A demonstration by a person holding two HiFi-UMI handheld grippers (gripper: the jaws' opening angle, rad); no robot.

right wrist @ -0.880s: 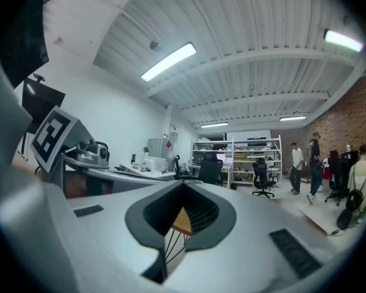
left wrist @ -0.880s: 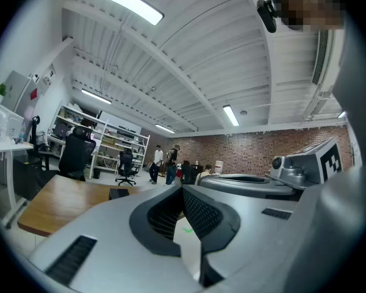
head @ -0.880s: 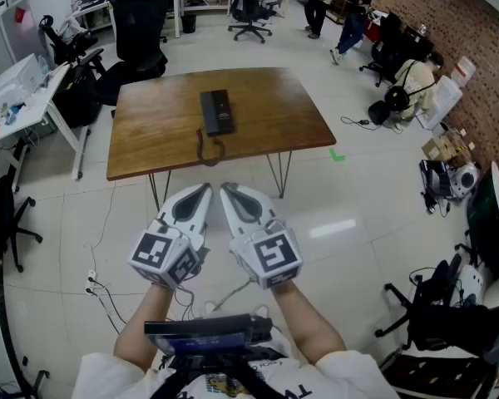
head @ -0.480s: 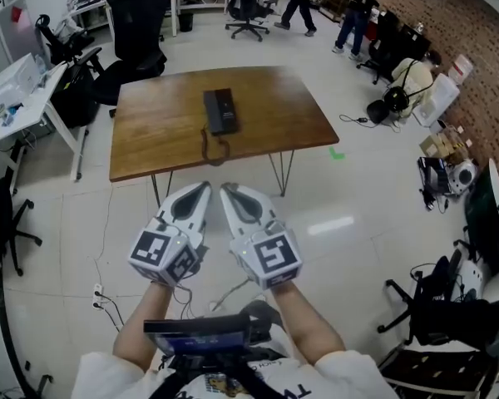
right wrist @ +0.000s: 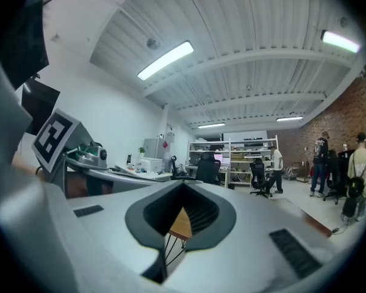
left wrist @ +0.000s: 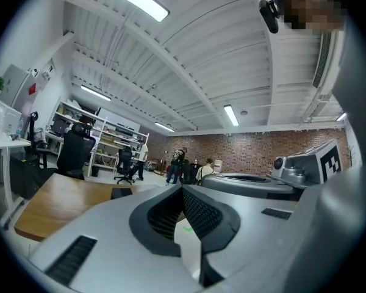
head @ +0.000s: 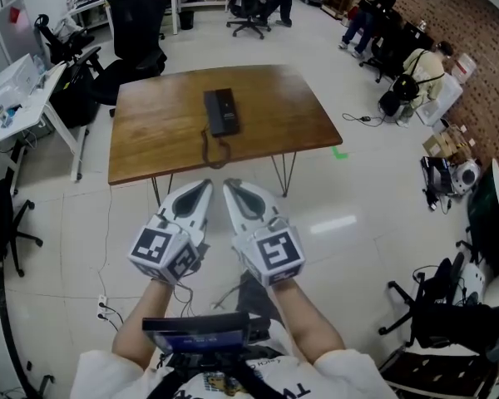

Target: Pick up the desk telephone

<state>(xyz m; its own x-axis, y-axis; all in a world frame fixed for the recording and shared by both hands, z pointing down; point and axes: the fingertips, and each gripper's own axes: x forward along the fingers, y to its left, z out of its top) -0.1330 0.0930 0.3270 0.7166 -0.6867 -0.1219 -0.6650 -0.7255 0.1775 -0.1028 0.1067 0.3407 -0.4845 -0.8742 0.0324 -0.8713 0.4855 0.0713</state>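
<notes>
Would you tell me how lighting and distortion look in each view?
Head view: even light, a glare patch on the floor, mild barrel bend. Left gripper view: heavy fisheye, dark corners. Right gripper view: the same, ceiling lamp bright.

Along the left gripper (left wrist: pixel 183 194) I see its jaws closed together with nothing between them, the wooden table (left wrist: pixel 55 200) beyond at left bearing the dark desk telephone (left wrist: pixel 122 193), the right gripper (left wrist: pixel 305 166) alongside at right, and people (left wrist: pixel 178 165) standing before a far brick wall (left wrist: pixel 262 146).
</notes>
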